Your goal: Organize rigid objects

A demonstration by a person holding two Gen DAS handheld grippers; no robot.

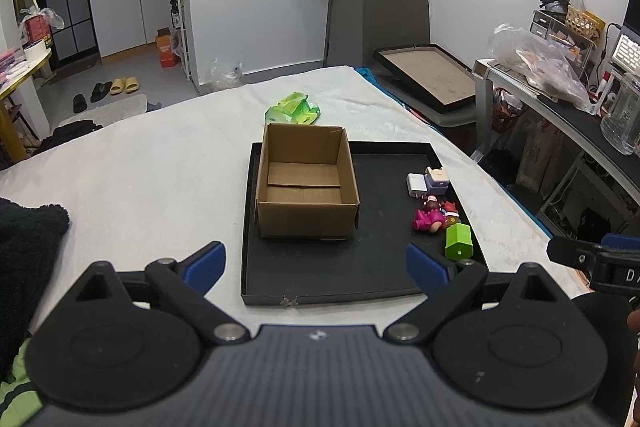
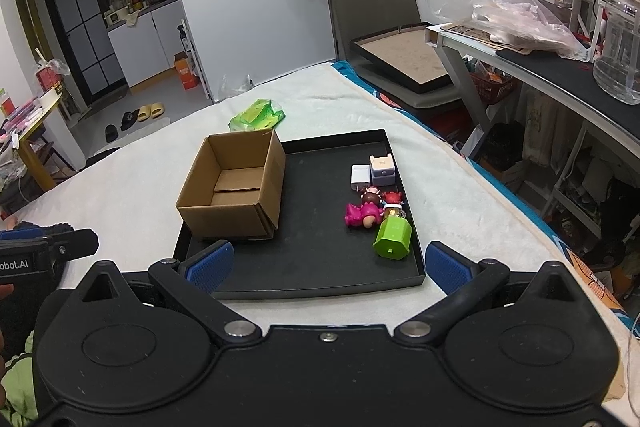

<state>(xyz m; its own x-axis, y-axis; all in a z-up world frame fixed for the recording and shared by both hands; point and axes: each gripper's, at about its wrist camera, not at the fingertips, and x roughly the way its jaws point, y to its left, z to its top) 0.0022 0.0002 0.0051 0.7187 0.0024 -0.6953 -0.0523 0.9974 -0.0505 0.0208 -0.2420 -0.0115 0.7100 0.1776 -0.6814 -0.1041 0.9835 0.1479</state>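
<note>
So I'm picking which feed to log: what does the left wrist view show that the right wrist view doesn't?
Only the left wrist view shows the right gripper poking in at its right edge, and a dark fuzzy cloth at its left.

Only the right wrist view shows the left gripper at its left edge, and the blue patterned sheet beside the bed.

Both show the empty box on the black tray, with the chargers, the figurines and the green toy along the tray's right side, plus a green packet behind. Both grippers are open.
</note>
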